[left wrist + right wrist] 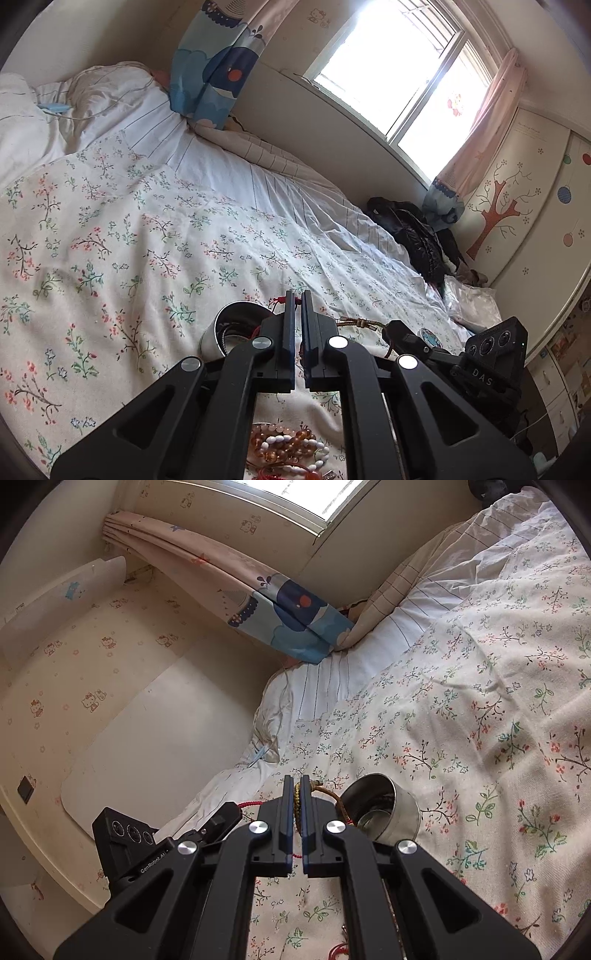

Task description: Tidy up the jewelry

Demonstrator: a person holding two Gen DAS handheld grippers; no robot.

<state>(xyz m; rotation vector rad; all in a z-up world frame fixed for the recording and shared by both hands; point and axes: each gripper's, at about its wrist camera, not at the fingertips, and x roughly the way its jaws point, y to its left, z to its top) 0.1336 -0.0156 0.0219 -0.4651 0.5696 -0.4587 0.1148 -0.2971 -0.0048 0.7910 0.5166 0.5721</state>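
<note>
Both grippers hold cord jewelry above a floral bedspread [129, 236]. My left gripper [298, 295] is shut, and a red cord [277, 301] shows beside and between its fingers. In the right wrist view that red cord [249, 805] runs to the left gripper's tip [236, 808]. My right gripper [296, 777] is shut on a brown-gold braided cord [327, 794]. The same braided cord [362, 324] reaches the right gripper [389, 328] in the left wrist view. A tilted metal cup [236, 321] [399, 812] with dark items inside lies just beyond the fingers. A heap of bead bracelets [288, 446] lies under the left gripper.
A black jacket [413, 229] and a clear plastic bag [472, 299] lie at the bed's far right, by a wardrobe [517, 206]. A window [391, 66] and a curtain [214, 66] stand behind the bed. Pillows [44, 110] are at the head.
</note>
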